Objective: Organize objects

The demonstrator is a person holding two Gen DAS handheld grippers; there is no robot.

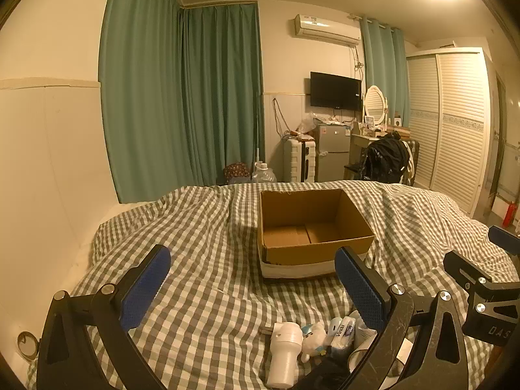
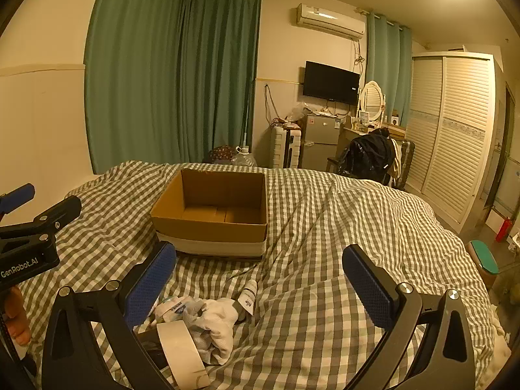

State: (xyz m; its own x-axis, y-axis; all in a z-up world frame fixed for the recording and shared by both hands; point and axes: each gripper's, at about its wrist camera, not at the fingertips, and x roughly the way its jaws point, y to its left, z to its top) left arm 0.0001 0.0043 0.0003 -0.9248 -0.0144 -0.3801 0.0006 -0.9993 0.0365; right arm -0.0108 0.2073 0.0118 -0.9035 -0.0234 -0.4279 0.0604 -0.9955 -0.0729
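An empty open cardboard box [image 1: 312,227] sits on the checked bed; it also shows in the right wrist view [image 2: 214,214]. Near me lies a pile of small items: a white cup-like bottle [image 1: 284,354], a small white plush toy [image 1: 313,338], a Vinda tissue pack [image 1: 339,333], a roll of tape [image 2: 182,351], a white sock [image 2: 217,325] and a small dropper bottle [image 2: 248,297]. My left gripper [image 1: 253,289] is open and empty above the bed, short of the box. My right gripper [image 2: 260,289] is open and empty above the pile.
The checked bedspread [image 2: 341,227] covers the bed. A wall runs along the left [image 1: 48,162]. Beyond the bed stand green curtains [image 1: 182,97], a small fridge [image 1: 331,152], a chair with dark clothes [image 2: 370,156] and a white wardrobe [image 2: 455,130].
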